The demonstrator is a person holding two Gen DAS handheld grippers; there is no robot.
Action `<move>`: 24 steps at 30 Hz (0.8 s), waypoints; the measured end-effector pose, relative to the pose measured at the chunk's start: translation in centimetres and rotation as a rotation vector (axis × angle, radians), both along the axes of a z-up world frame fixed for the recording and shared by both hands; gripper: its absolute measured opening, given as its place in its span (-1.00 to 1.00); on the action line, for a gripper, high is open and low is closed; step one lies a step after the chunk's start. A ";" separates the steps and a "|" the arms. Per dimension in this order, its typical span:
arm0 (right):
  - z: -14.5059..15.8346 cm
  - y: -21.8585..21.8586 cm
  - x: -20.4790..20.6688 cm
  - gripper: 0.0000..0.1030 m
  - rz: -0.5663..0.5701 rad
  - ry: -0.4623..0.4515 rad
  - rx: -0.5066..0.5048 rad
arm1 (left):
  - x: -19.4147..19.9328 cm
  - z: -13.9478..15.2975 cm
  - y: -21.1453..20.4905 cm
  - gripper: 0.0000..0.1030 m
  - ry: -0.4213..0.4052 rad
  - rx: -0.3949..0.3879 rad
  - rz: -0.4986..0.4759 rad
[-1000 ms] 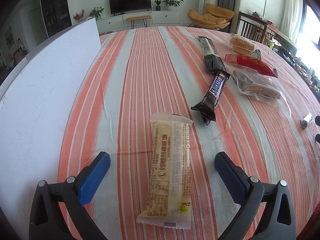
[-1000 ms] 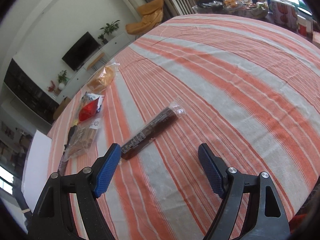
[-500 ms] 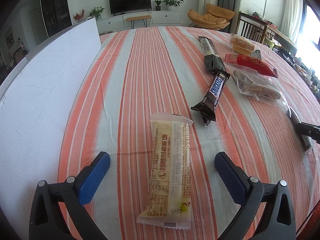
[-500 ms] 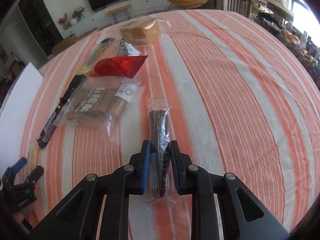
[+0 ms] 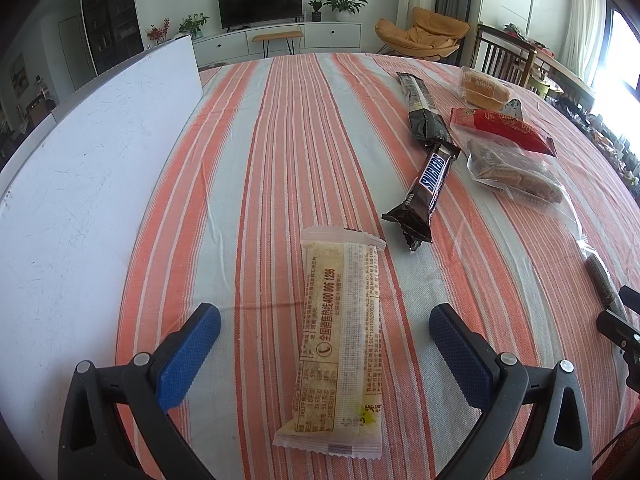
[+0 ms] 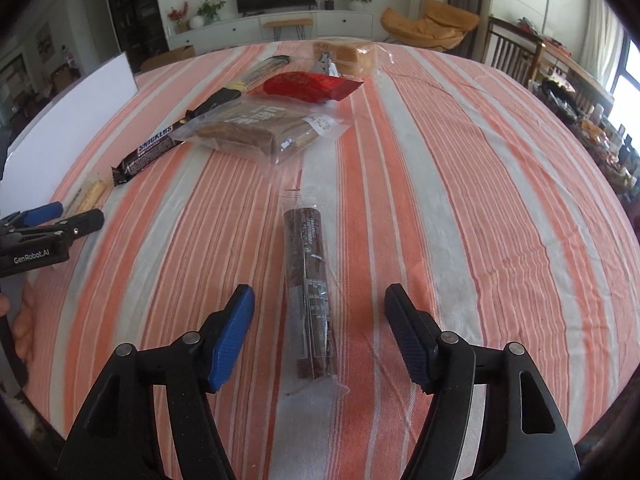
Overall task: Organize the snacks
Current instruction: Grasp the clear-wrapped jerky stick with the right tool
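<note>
My left gripper (image 5: 324, 340) is open, with a pale yellow snack bar (image 5: 340, 344) lying flat on the striped tablecloth between its blue pads. My right gripper (image 6: 320, 328) is open, with a dark brown snack stick in a clear wrapper (image 6: 310, 288) lying on the cloth between its pads. The brown stick also shows at the right edge of the left wrist view (image 5: 600, 276). A Snickers bar (image 5: 428, 184) lies beyond the yellow bar and also shows in the right wrist view (image 6: 150, 150).
A long dark wrapper (image 5: 420, 108), a red packet (image 5: 500, 130), a clear bag of brown biscuits (image 5: 516, 176) and a bagged bun (image 5: 482, 88) lie at the right. A white board (image 5: 80, 184) covers the table's left side. Chairs stand beyond the far edge.
My right gripper was shut on the brown stick half a second ago; it is now open and the stick lies on the cloth. The left gripper has not moved.
</note>
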State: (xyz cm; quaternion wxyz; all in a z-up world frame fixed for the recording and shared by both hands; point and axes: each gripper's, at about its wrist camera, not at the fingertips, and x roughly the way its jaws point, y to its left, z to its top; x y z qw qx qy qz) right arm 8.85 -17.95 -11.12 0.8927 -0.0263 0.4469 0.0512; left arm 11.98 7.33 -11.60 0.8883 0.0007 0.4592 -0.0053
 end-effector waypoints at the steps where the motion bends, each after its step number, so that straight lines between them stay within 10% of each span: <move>1: 0.0 -0.2 0.0 0.49 -0.007 0.001 0.001 | 0.0 0.0 0.0 1.00 0.000 0.000 0.000; 24: -0.2 -0.5 0.1 0.63 -0.027 0.000 0.000 | 0.0 0.0 0.0 1.00 0.000 -0.001 0.000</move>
